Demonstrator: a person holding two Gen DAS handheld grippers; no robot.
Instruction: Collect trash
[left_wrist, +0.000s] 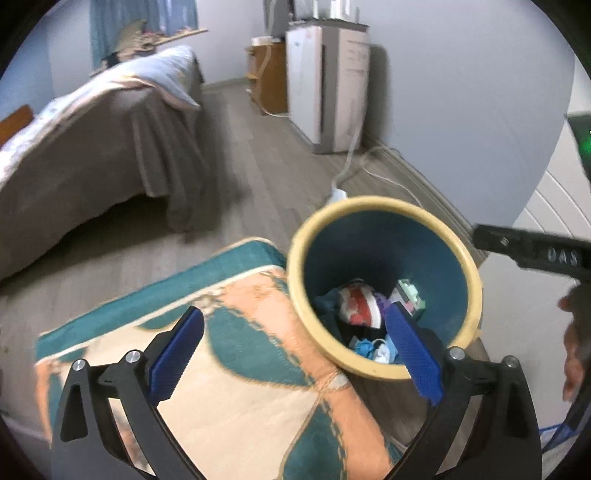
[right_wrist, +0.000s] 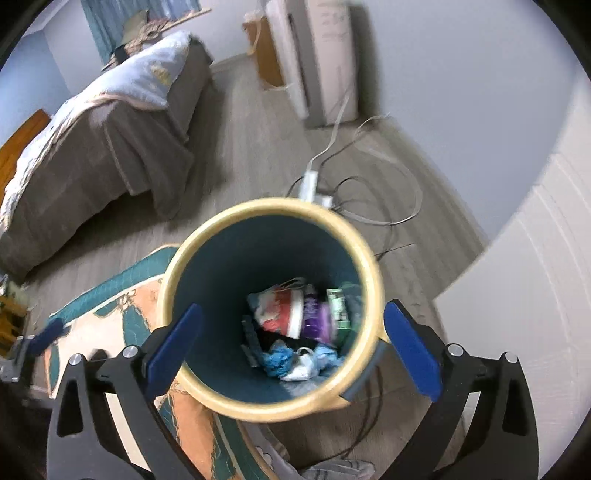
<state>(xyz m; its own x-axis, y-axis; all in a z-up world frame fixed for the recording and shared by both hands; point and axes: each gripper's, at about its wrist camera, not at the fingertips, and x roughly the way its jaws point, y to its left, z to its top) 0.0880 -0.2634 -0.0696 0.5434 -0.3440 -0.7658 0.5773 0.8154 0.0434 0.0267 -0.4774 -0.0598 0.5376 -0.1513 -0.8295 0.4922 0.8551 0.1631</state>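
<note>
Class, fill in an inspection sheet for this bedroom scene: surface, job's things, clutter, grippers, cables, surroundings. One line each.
Surface: wood floor, patterned rug beside the bin.
Job's things: bin, upright, holding trash: wrappers, blue crumpled pieces, a green packet.
Clutter: grey cloth on the floor at the lower edge.
Grippers: left gripper open and empty, over the rug and bin rim; right gripper open and empty above the bin mouth.
Cables: power strip with loose cords behind the bin.
Surroundings: bed, white appliance, wooden stand, curtain.
</note>
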